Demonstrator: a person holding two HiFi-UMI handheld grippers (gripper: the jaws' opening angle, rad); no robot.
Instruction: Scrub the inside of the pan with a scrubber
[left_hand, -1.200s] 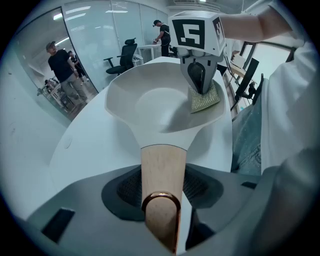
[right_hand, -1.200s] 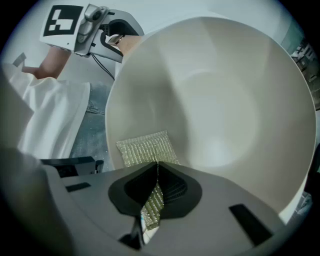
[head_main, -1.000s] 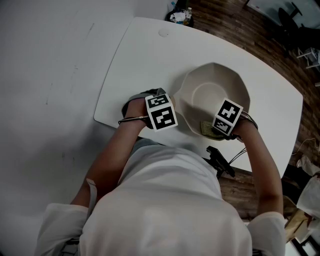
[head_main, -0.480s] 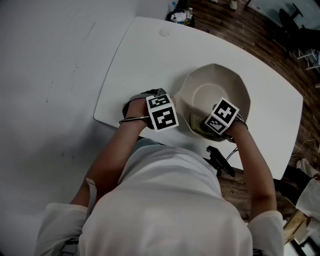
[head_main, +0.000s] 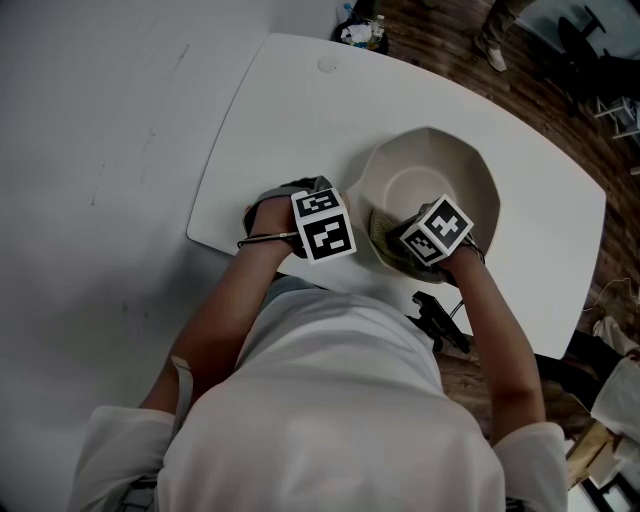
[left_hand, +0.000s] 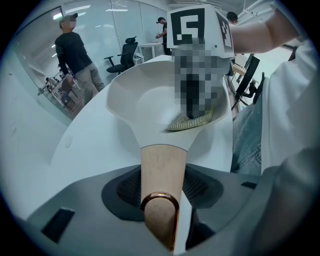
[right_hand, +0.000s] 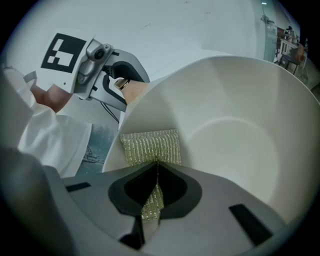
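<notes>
A cream pan (head_main: 432, 170) with angular sides sits on the white table (head_main: 290, 110). Its wooden handle (left_hand: 161, 175), tipped with a copper ring, lies between the jaws of my left gripper (left_hand: 162, 192), which is shut on it at the pan's left side (head_main: 322, 225). My right gripper (right_hand: 152, 187) is shut on a yellow-green mesh scrubber (right_hand: 150, 147), which rests flat against the pan's near inner wall (right_hand: 165, 120). In the head view the right gripper (head_main: 405, 245) leans over the pan's near rim. The left gripper view shows the scrubber (left_hand: 192, 120) inside the pan (left_hand: 145, 100).
A black clamp-like object (head_main: 440, 322) lies at the table's near edge by my right forearm. Small items (head_main: 358, 32) sit beyond the far edge on the wooden floor. A person (left_hand: 75, 55) and office chairs (left_hand: 125, 52) stand in the background.
My right gripper has slid left along the pan's near inner wall with the scrubber, tilting over. The left gripper and pan have stayed put.
</notes>
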